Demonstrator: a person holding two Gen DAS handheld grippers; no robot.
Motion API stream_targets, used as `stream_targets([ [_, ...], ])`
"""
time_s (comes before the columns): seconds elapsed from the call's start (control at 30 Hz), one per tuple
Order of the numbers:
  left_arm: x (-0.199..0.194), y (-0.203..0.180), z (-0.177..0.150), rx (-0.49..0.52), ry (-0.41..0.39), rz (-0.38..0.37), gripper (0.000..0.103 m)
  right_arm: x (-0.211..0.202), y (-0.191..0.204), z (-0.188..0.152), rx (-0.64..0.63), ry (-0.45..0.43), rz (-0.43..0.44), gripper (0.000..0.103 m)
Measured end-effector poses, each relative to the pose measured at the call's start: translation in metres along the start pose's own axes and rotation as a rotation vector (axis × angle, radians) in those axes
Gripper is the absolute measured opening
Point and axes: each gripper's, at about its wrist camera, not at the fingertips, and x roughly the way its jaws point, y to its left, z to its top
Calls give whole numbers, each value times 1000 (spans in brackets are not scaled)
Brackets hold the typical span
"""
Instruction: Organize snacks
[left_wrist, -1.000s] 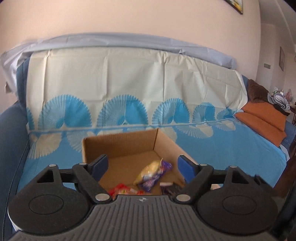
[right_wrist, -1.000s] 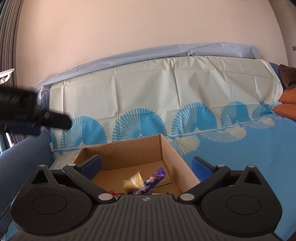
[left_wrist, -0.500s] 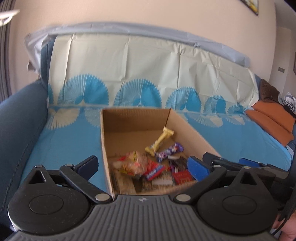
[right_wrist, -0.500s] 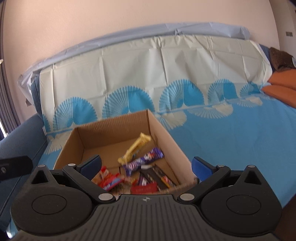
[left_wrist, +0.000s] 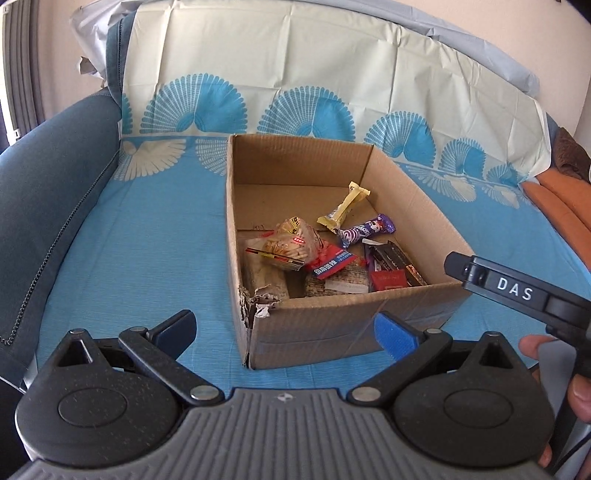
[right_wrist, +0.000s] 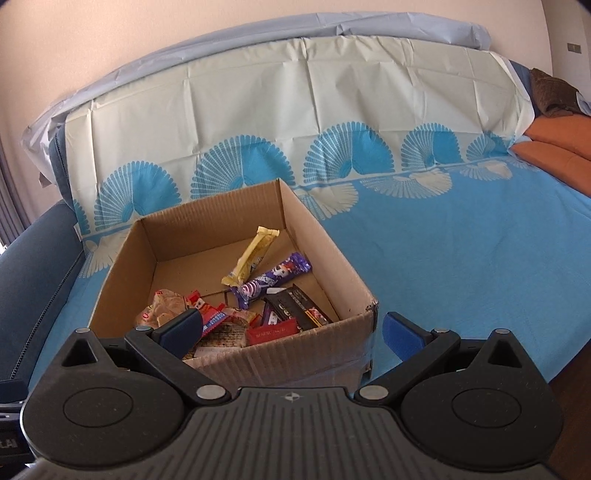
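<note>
Sofa with a blue fan-print cover (left_wrist: 147, 240) fills both views, plain wall behind.

Left wrist view: cardboard box (left_wrist: 332, 325) sits on the sofa seat, open top, near corner torn. All the snacks visible are inside it, heaped at the near end: biscuit bag (left_wrist: 284, 245), red packet (left_wrist: 330, 260), dark bars (left_wrist: 397, 258), purple bar (left_wrist: 365, 229), yellow bar (left_wrist: 345, 206) lying further back. None show on the cover around it. Probably the box is the collecting spot, so things already lie where organizing would leave them; could equally be a full box due for sorting out. Left tongs (left_wrist: 284, 332) spread wide, holding nothing, hovering just short of the box's near wall. A hand (left_wrist: 554, 373) grips the other tool at right.

Right wrist view: same box (right_wrist: 314, 350) seen from its other near corner, same pile inside. Right tongs (right_wrist: 291, 334) wide apart, empty; left pad (right_wrist: 183, 328) overlaps the box rim in the picture, contact unclear.
</note>
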Motion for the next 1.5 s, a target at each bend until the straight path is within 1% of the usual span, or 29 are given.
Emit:
stream_targets([
  [0.13,1,-1,-3,11,2,-5,103,12,-9,4,44,21,6,102],
  [0.2,2,1,-6,33,-5,-8,103,22,-17,9,70,23,-13,102],
  [0.3,2,12,-17,78,-38,-7,103,44,-33,16,159,79,-28,102],
  [0.37,1,22,-28,123,-64,-17,103,55,-43,19,218,84,-27,102],
  [0.47,-2,40,-45,176,-125,-39,103,73,-50,24,252,96,-39,102],
  [0.5,-3,46,-51,183,-145,-38,103,79,-51,24,258,108,-38,99],
  [0.53,-1,53,-54,173,-146,-31,103,84,-51,24,262,124,-34,97],
  [0.6,6,64,-52,107,-110,-20,102,92,-49,23,264,168,-10,84],
  [0.63,8,68,-50,77,-109,-17,102,92,-44,22,249,177,-7,83],
  [0.67,9,72,-48,57,-116,-15,102,88,-37,21,213,168,-21,83],
  [0.73,10,75,-48,39,-114,-14,102,83,-24,19,144,165,-32,83],
  [0.83,8,78,-46,19,-107,-25,102,75,-9,15,53,168,-8,83],
  [0.9,6,77,-46,22,-110,-25,102,68,-2,13,2,153,6,84],
  [0.97,6,75,-45,27,-103,-18,102,59,4,12,-39,111,-16,85],
  [1.03,6,74,-44,28,-91,-21,103,48,7,11,-43,64,-21,94],
  [1.07,6,73,-42,25,-85,-26,103,42,6,9,-34,36,-17,101],
  [1.13,5,71,-37,23,-82,-36,103,25,9,3,-36,-30,5,102],
  [1.2,6,65,-29,32,-79,-40,103,10,14,-4,-65,-64,31,102],
  [1.3,9,52,-20,68,-82,-50,103,-6,26,-16,-125,-80,51,102],
  [1.37,12,44,-17,95,-101,-43,103,-11,33,-22,-159,-80,53,102],
  [1.5,19,38,-24,99,-133,-59,103,-9,44,-28,-207,-62,41,102],
])
